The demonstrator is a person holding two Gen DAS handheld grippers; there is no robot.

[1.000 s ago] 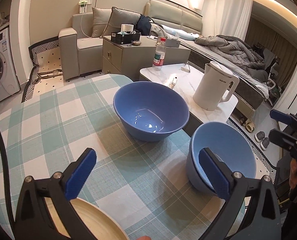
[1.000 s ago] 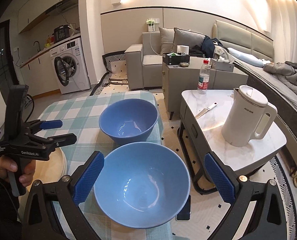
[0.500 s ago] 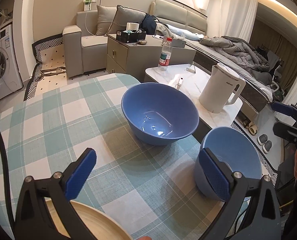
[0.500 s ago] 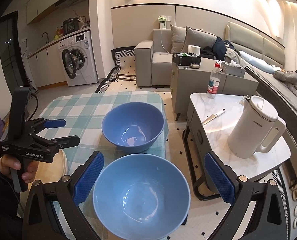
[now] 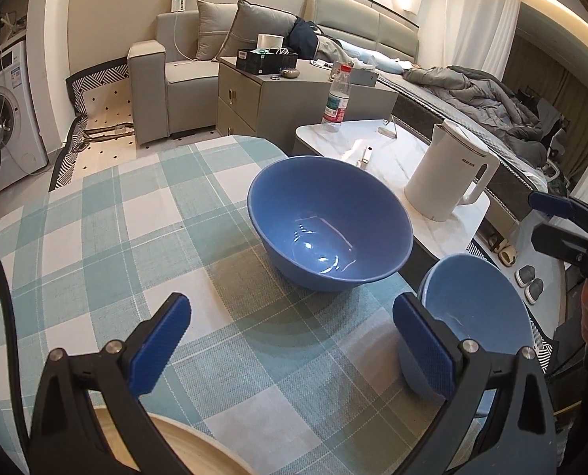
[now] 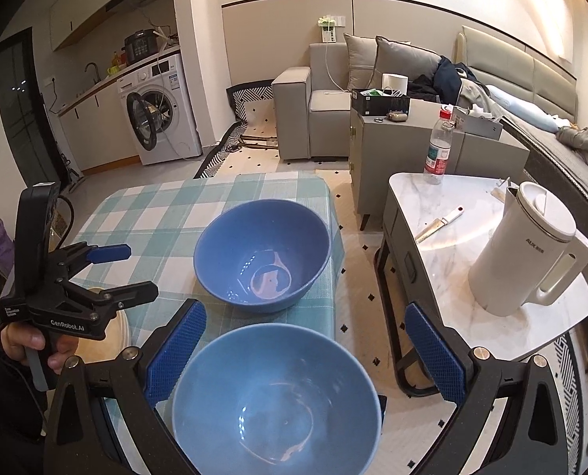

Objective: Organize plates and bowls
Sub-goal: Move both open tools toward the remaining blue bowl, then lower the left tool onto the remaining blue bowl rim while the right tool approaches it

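A dark blue bowl (image 5: 329,233) stands upright on the checked tablecloth (image 5: 108,233); it also shows in the right wrist view (image 6: 262,253). A light blue bowl (image 6: 274,399) sits at the table's near right edge, between the open jaws of my right gripper (image 6: 306,352), not gripped; it also shows in the left wrist view (image 5: 476,324). My left gripper (image 5: 294,344) is open and empty over the cloth, with the light blue bowl just beyond its right pad. A pale wooden plate (image 5: 199,455) lies under the left gripper; it also shows in the right wrist view (image 6: 108,336).
A marble side table (image 6: 472,245) to the right carries a white kettle (image 6: 527,253), a knife (image 6: 440,223) and a water bottle (image 6: 438,146). A grey cabinet (image 6: 397,146), sofa, bed and washing machine (image 6: 159,114) stand beyond. The table edge runs just past the dark bowl.
Both grippers have drawn back and risen slightly, so the bowls sit lower and nearer in view. Both stay open. The bowls and plate have not moved.
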